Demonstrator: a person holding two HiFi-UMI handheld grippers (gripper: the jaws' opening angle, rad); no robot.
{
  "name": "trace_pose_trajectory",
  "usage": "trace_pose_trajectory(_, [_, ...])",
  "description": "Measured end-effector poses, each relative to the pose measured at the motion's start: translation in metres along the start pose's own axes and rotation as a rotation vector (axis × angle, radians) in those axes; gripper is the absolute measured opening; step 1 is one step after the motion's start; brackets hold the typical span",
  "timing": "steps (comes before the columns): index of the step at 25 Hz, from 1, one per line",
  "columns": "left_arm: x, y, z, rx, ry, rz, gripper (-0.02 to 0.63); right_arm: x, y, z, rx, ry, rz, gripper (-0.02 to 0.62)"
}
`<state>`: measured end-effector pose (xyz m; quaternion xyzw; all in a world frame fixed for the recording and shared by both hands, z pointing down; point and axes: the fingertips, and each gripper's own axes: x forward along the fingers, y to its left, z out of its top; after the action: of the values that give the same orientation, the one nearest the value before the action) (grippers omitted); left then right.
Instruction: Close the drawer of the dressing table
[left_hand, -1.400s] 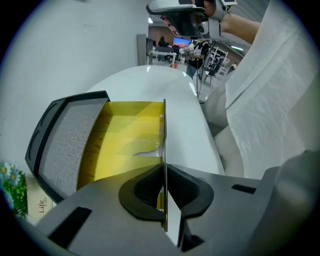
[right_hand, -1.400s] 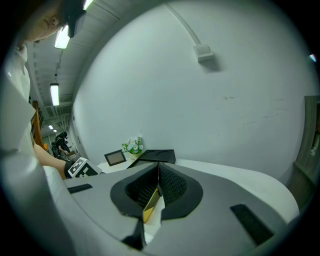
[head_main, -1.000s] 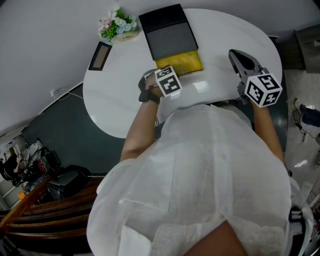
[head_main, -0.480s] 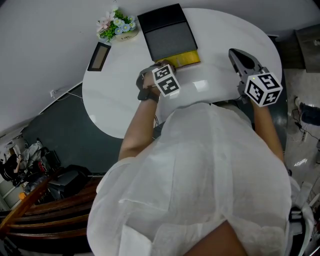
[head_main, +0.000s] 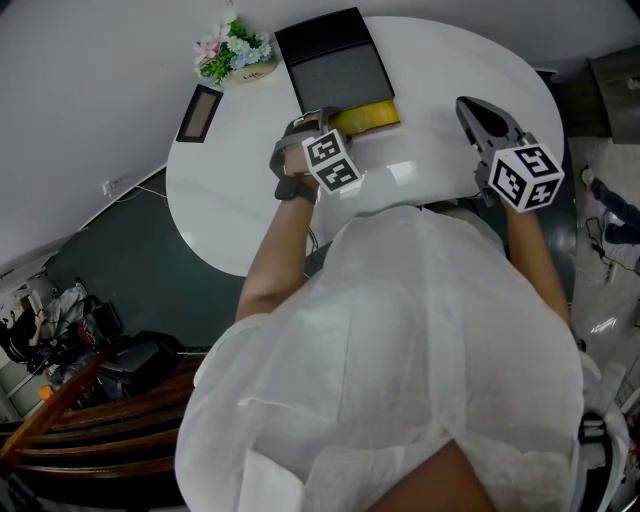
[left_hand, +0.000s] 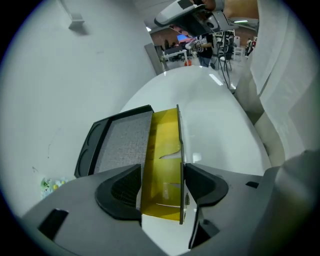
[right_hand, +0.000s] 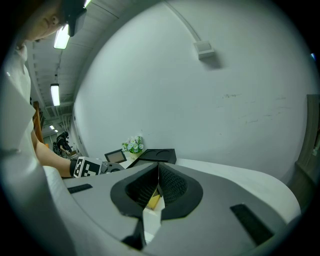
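A black dressing box (head_main: 335, 62) with a grey textured top (left_hand: 122, 145) lies at the far side of the round white table (head_main: 230, 200). Its yellow drawer (head_main: 368, 116) sticks out a short way from the near end. My left gripper (head_main: 320, 118) points steeply down at that end. Its jaws are opening, and the yellow drawer (left_hand: 162, 150) shows in the gap between them. My right gripper (head_main: 468, 105) hangs over the table's right side, apart from the box, its jaws shut with nothing in them (right_hand: 157, 186).
A small pot of flowers (head_main: 235, 50) and a dark framed panel (head_main: 200, 112) stand at the table's back left. The wall runs close behind the box. The person's white garment fills the near half of the head view.
The left gripper moved toward the box and the yellow drawer slid further in, so less of it shows. The left jaws have since spread apart. The right gripper has stayed still.
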<state>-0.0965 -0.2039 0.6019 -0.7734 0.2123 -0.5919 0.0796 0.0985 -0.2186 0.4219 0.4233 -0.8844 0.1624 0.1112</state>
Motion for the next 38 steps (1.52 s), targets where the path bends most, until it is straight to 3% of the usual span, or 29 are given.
trace_pose_trajectory(7, [0.01,0.009,0.0,0.022,0.018,-0.087,0.336,0.0,-0.001,-0.001,0.002,0.001,-0.003,0.011])
trace_pose_trajectory(13, [0.013,0.02,-0.001,-0.004,0.019,-0.156,0.333,0.0,-0.003,-0.001,0.006,0.003,-0.011,0.011])
trace_pose_trajectory(23, [0.013,0.041,0.003,-0.038,0.01,-0.185,0.197,-0.003,-0.007,-0.002,0.009,0.004,-0.016,0.011])
trace_pose_trajectory(26, [0.015,0.046,0.001,-0.051,0.01,-0.167,0.125,-0.003,-0.004,-0.004,0.004,0.007,-0.015,0.011])
trace_pose_trajectory(38, [0.014,0.049,0.005,-0.078,-0.003,-0.188,0.115,0.001,-0.004,0.0,0.001,0.01,-0.008,0.011])
